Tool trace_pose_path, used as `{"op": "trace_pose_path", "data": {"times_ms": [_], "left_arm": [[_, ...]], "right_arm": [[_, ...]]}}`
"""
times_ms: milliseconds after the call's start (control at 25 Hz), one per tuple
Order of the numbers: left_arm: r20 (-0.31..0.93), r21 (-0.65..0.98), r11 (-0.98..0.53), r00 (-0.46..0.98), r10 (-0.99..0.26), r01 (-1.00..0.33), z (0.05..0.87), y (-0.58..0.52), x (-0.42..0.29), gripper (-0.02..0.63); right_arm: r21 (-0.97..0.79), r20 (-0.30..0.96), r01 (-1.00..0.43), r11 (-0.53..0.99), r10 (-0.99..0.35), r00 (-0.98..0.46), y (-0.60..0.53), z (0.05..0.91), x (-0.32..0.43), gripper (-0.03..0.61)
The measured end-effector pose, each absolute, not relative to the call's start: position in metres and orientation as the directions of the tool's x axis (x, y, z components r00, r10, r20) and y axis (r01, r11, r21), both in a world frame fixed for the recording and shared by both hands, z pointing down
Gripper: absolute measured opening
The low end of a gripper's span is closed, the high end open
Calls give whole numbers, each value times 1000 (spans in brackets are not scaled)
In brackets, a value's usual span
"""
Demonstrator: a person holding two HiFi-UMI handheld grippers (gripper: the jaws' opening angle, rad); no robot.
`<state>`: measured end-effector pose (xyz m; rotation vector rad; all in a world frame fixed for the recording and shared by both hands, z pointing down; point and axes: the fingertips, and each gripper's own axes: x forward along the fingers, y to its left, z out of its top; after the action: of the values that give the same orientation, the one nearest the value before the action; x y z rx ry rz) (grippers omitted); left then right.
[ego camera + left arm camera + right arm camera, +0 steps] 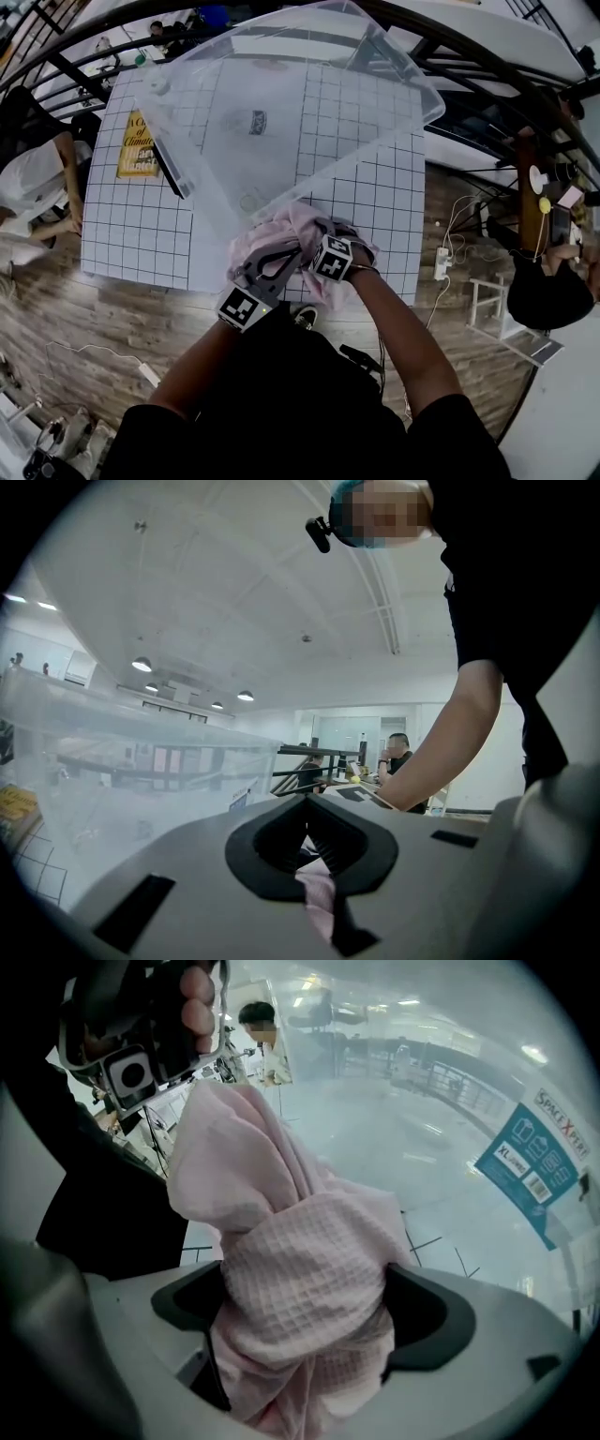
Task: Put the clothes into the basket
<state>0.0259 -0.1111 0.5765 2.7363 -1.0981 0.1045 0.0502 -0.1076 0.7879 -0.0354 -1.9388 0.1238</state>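
Observation:
A clear plastic basket [375, 84] stands tilted on the gridded table, its open mouth facing me. A pink waffle-weave cloth [281, 234] hangs bunched at its near rim, between both grippers. My left gripper [272, 261] is shut on a fold of the pink cloth [317, 897], which is pinched between its jaws [314, 850]. My right gripper [323, 236] points steeply down, its jaws spread wide, and the cloth bundle [300, 1279] fills the gap [305, 1316] between them without being squeezed. The cloth rises from there to the left gripper [131, 1026] at the upper left. The basket wall [539, 1166] carries a blue label.
A yellow book [139, 145] lies on the white gridded mat [141, 234], left of the basket. People sit at the left [33, 178] and right [544, 281] of the table. A power strip [441, 262] and cables lie on the wooden floor. Dark railings run behind.

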Motion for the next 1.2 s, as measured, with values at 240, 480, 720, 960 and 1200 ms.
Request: {"op": "trace_pose_path", "data": {"times_ms": [240, 480, 720, 960, 1200], "left_arm": [[145, 154, -698, 714, -685, -700, 580, -112, 24, 4], [145, 153, -692, 709, -690, -705, 585, -116, 23, 3], [143, 154, -691, 708, -692, -706, 585, -119, 21, 3], [145, 164, -685, 704, -695, -710, 586, -120, 18, 3], [144, 158, -682, 700, -699, -714, 585, -121, 15, 3]], "right_arm": [[-128, 932, -35, 991, 108, -345, -110, 801, 47, 522], [-158, 929, -32, 987, 138, -344, -108, 807, 38, 529], [-160, 934, -30, 987, 142, -329, -108, 817, 33, 535], [-136, 944, -36, 990, 118, -308, -111, 825, 31, 533], [-118, 951, -29, 993, 105, -291, -111, 826, 32, 519]]}}
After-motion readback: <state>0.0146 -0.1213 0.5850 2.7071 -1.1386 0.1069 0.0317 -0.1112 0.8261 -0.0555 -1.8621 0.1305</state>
